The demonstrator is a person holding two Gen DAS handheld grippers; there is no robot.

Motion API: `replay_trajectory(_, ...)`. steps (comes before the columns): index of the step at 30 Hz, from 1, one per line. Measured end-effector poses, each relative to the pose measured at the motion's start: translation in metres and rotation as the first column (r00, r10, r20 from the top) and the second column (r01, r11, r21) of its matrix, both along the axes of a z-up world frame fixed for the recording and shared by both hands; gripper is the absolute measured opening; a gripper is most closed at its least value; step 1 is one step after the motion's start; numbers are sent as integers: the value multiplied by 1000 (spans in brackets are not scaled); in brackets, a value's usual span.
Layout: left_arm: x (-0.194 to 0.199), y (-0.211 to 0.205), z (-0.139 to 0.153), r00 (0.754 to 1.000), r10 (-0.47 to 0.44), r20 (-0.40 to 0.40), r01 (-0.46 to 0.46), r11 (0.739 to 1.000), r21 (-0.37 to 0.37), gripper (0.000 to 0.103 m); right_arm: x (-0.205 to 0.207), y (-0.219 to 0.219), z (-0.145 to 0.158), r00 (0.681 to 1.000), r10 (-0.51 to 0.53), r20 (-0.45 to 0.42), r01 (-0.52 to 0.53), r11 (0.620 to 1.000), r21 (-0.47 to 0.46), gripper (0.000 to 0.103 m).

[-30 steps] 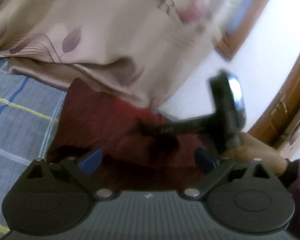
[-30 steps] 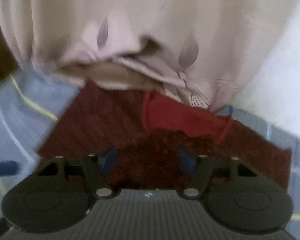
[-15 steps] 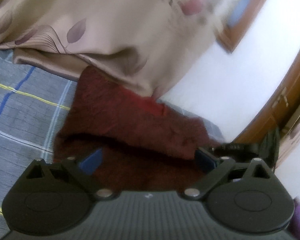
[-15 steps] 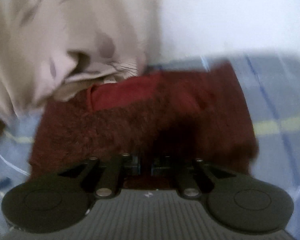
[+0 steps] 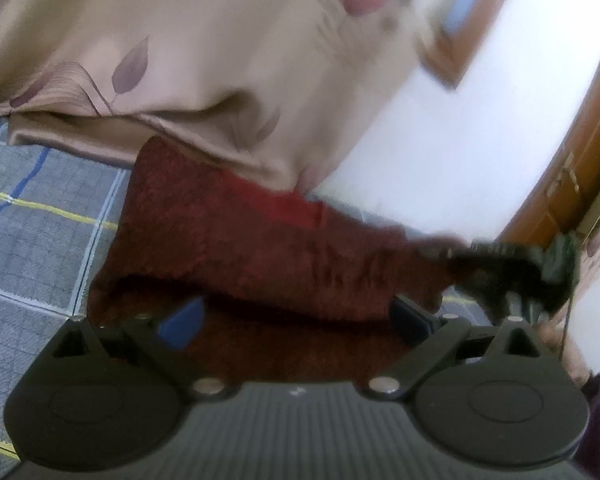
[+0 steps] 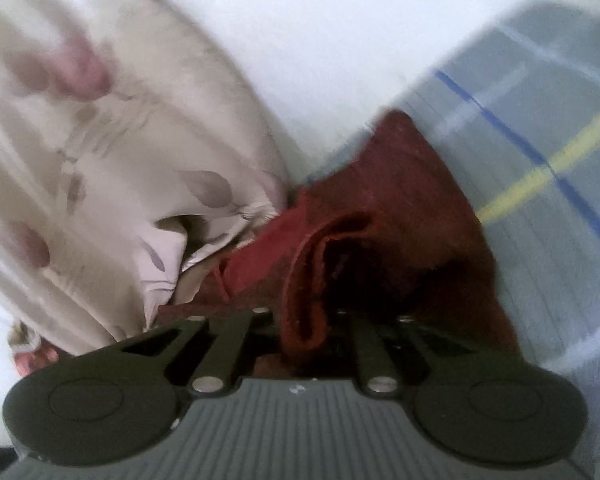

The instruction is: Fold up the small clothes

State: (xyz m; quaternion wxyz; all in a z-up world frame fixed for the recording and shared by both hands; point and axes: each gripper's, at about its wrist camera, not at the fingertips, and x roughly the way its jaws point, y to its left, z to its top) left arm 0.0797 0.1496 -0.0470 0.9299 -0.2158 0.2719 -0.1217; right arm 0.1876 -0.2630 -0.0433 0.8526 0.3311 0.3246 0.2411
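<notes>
A dark red fuzzy garment lies on a grey checked bedcover, partly folded over itself. My left gripper is open, its blue-padded fingers spread wide over the garment's near edge. My right gripper is shut on a fold of the dark red garment and lifts it; its fingertips are hidden in the cloth. In the left wrist view the right gripper shows blurred at the garment's right end.
A beige leaf-print curtain hangs over the garment's far edge and also shows in the right wrist view. A white wall and a wooden door frame stand behind. The bedcover stretches to the right.
My right gripper closed on the garment's edge and pulled a fold of it up and to the right. My left gripper stayed open over the near edge.
</notes>
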Motion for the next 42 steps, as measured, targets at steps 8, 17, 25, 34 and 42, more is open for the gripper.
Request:
replay_trajectory(8,8,-5,1,997,41,61,-45,997,62,100,52,-4,71,970,18,243,-32,998,57,14)
replay_trajectory(17,22,-2,-34,996,62,-61,-60,998,21,100,72,-39,-42,998,-48,-34,50,997,56,14)
replay_trajectory(25,18,0,-33,996,64,-55,-61,997,50,100,63,-58,-50,996,-83,-39,89,983,163,49)
replay_trajectory(34,20,-9,-47,994,60,-89,-49,991,122,100,71,-57,-66,983,-133,-128,132,991,-16,5)
replay_trajectory(42,-4,5,-24,995,65,-71,-56,992,115,100,32,-70,-31,987,-156,-34,157,986,47,38)
